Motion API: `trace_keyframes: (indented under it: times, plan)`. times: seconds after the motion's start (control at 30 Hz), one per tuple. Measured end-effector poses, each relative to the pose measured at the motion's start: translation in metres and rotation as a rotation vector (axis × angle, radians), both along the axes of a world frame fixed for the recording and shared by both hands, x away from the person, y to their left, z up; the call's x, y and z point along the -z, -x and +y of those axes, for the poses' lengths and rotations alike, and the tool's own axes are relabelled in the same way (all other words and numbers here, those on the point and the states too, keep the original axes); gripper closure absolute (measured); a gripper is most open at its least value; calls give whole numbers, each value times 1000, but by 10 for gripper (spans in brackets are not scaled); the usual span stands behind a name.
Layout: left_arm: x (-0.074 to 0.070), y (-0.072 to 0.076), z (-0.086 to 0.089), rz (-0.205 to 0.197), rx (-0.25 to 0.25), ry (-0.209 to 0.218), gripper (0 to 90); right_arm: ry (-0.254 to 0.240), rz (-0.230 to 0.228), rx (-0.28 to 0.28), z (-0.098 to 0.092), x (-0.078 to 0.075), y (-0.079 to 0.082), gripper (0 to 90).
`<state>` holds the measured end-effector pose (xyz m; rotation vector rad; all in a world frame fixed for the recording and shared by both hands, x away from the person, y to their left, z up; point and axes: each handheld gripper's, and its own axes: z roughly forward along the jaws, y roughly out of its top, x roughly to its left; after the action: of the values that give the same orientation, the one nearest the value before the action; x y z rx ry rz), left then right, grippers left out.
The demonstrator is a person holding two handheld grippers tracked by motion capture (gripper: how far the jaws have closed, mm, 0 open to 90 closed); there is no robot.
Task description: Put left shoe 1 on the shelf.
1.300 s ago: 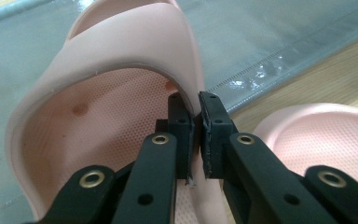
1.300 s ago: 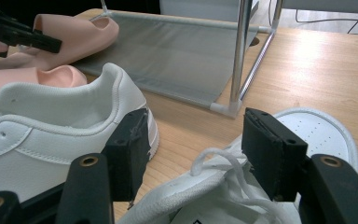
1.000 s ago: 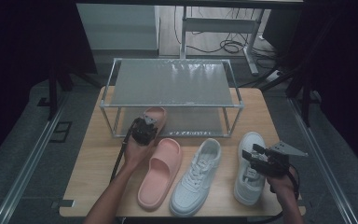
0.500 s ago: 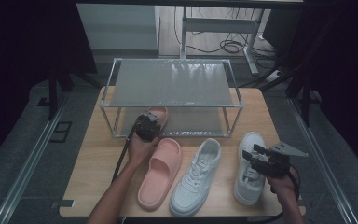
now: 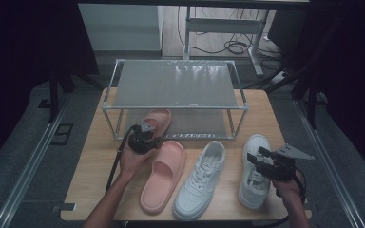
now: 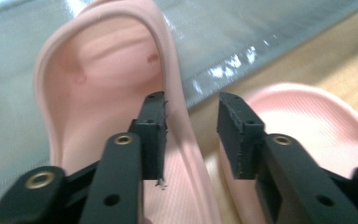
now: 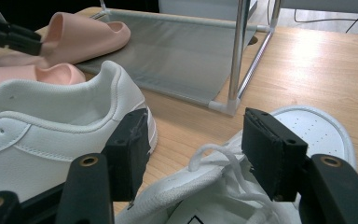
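Observation:
One pink slipper (image 5: 156, 119) (image 6: 98, 84) lies on the lower shelf (image 5: 195, 124) of a metal rack, with its heel toward me. My left gripper (image 5: 141, 138) (image 6: 193, 105) sits at that heel. Its jaws have just been opening, and the slipper's side wall runs between them with a gap at the right pad. The other pink slipper (image 5: 164, 175) (image 6: 307, 116) rests on the table beside a white sneaker (image 5: 199, 180) (image 7: 37, 135). My right gripper (image 5: 266, 164) (image 7: 196, 126) stands open over the second white sneaker (image 5: 254, 173) (image 7: 242, 186), near its laces.
The rack's top shelf (image 5: 178, 84) overhangs the lower one, and a metal post (image 7: 237, 56) stands close to the right sneaker. The wooden table (image 5: 90, 156) has bare room at its left and far right. Dark floor and cables surround it.
The left gripper's jaws have parted from the slipper's heel and the hand has drawn back a little toward me. The slipper stays on the lower shelf. The right gripper has not moved.

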<state>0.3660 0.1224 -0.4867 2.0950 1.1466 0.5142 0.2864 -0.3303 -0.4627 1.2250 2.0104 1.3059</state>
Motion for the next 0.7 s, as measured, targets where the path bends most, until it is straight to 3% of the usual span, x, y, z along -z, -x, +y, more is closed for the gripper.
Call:
trace_keyframes:
  times: [0.17,0.37,0.7]
  plan:
    - [-1,16,16,2,2,19,801,3,1,-3,1,0,0,421]
    - [-1,34,36,7,7,27,900,4,2,-2,1,1,0,421]
    - [10,61,66,35,5,12,900,9,4,-4,2,1,0,421]
